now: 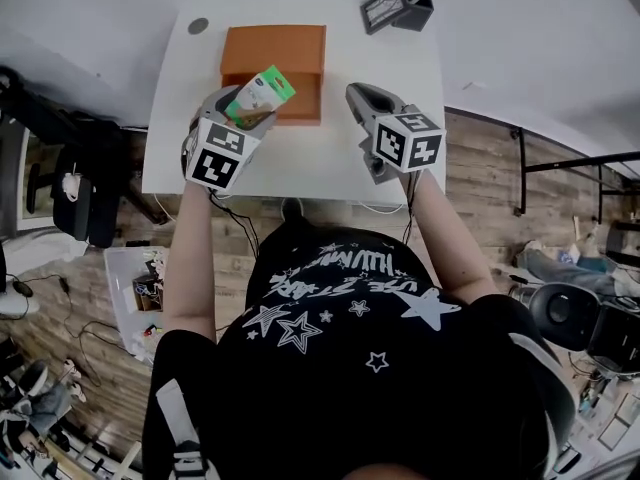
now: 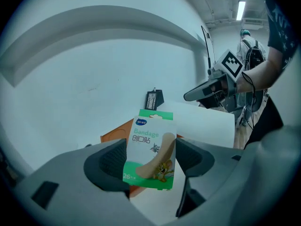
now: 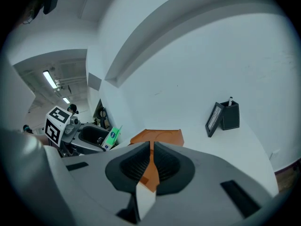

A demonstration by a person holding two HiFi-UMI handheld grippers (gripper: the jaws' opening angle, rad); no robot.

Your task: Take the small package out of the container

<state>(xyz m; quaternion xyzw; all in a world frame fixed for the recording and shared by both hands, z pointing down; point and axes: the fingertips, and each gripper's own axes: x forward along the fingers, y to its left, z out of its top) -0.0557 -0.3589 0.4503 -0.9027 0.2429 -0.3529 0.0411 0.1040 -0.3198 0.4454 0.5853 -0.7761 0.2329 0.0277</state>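
A small green and white bandage package (image 2: 151,149) is clamped between the pads of my left gripper (image 2: 150,160), which is shut on it. The head view has the package (image 1: 262,95) held up over the front left corner of the orange box (image 1: 276,60), with the left gripper (image 1: 243,110) below it. The right gripper view catches the package (image 3: 111,137) at its left. My right gripper (image 3: 151,163) is shut with nothing in it, its jaws almost touching. It hovers to the right of the box (image 3: 160,136), over the white table (image 1: 300,163).
A black pen holder with a small framed card (image 1: 397,7) stands at the table's far right corner. A round grey grommet (image 1: 198,26) sits at the far left corner. Wooden floor, cables and gear surround the table.
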